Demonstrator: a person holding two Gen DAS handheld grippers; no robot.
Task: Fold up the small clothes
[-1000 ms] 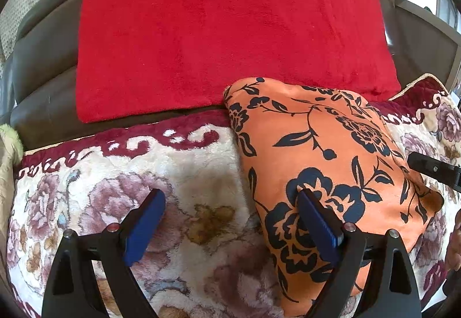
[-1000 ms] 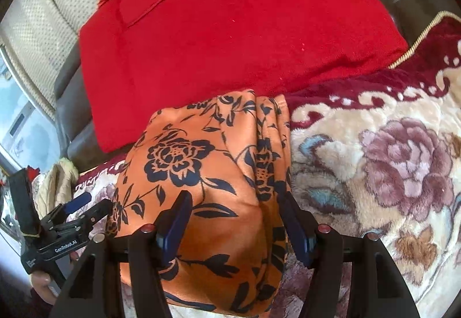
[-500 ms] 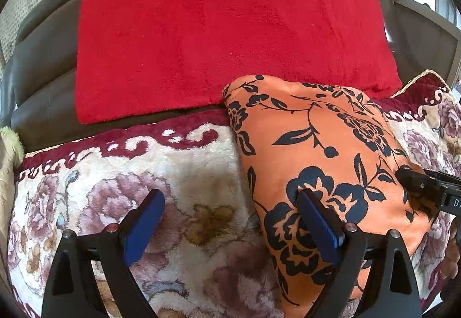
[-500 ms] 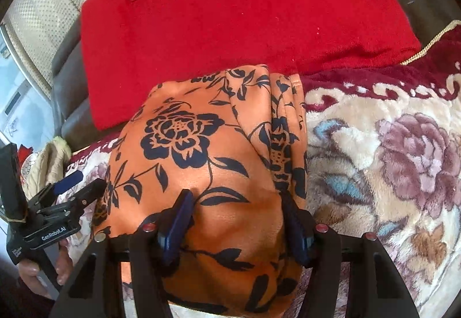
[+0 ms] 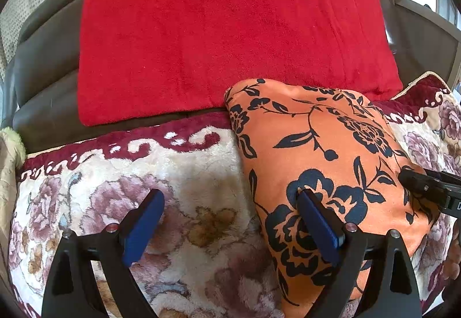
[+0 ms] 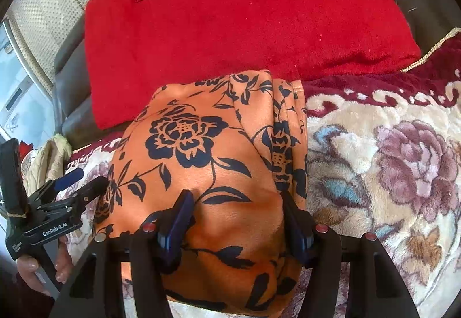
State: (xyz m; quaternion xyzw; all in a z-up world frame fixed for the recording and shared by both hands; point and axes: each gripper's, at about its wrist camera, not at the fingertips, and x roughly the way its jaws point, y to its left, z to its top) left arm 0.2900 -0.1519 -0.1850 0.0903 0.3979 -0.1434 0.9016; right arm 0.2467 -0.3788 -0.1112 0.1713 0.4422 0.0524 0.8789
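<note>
A: What's the worry here?

B: The floral blanket point(image 5: 178, 173) under everything is plush and uneven, so the folded orange garment point(image 6: 201, 162) could slump or skew if it's nudged. It lies on that blanket, its far edge touching the red towel point(image 5: 230, 38) draped over the sofa back.

A: And what would undo the fold?

B: I'd guess the loose layered edge on the garment's right side. The right tool point(image 6: 234, 220) stands spread over the near end, one finger pressing on the top face and the other down beside that layered edge. If it clamps only the top layers, lifting would peel the stack apart.

A: And the left tool point(image 5: 230, 228)?

B: Released, holding nothing. Its right finger point(image 5: 317, 228) sits over the garment's left margin, the other finger over bare blanket. Any sideways sweep from there could drag the edge out of line.

A: How are the tools held?

B: Both low, angled forward toward the sofa back, either side of the garment.
</note>
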